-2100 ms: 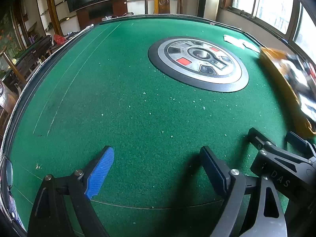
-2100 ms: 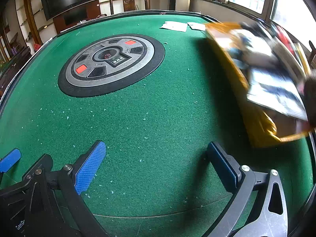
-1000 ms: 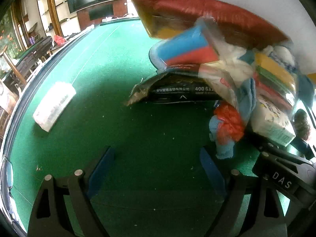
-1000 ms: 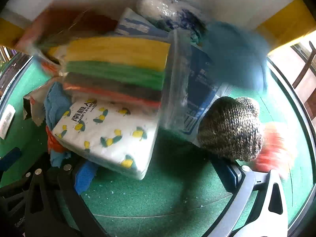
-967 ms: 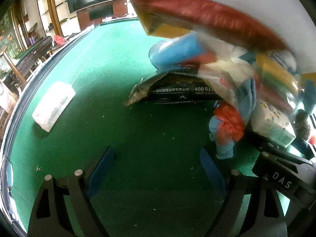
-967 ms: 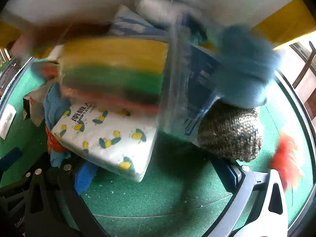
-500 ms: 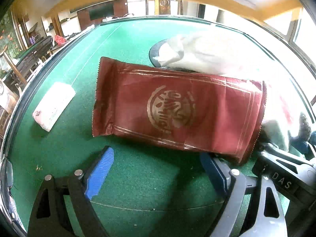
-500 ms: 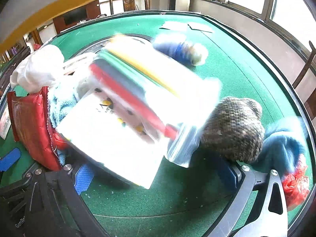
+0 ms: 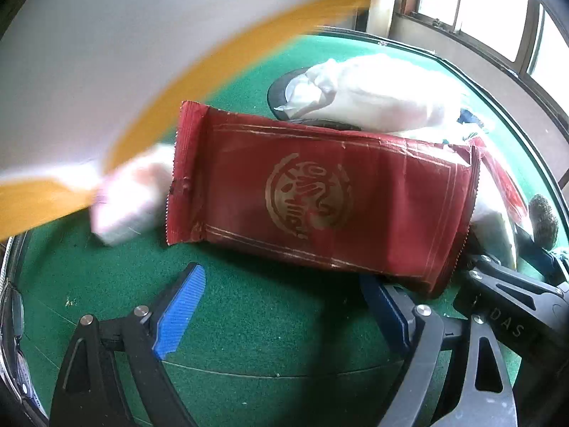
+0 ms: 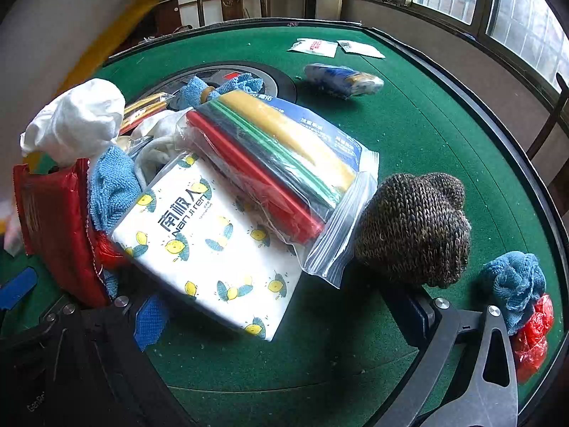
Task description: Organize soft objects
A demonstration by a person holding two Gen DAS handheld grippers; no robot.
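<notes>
Between the wide-spread blue pads of the left claw (image 9: 279, 316) there is only green felt; it is gripping nothing, and the red foil packet (image 9: 320, 195) is lying just ahead of it on the desk (image 9: 249, 320), its near corner touching the right pad. The right claw (image 10: 284, 316) is likewise standing wide and empty, with the lemon-print tissue pack (image 10: 209, 245) sitting between its pads and the knitted brown hat (image 10: 412, 227) resting against its right finger.

Further out, a zip bag of coloured cloths (image 10: 277, 167) is leaning on the tissue pack, blue towels (image 10: 110, 185) and a white cloth bundle (image 10: 78, 121) are piling up behind, and a blue rag with red plastic (image 10: 515, 284) is lying apart at the right rim.

The foil packet looks light, crinkly and slippery, so pinching its sealed end seam seems safest. The tissue pack should squash under pressure; taking it across a narrow edge would suit. The hat is soft and will bunch anywhere.

The tissue pack is reading "NanJiRen" beneath Chinese characters; the red packet is showing a gold circular seal I cannot read.
</notes>
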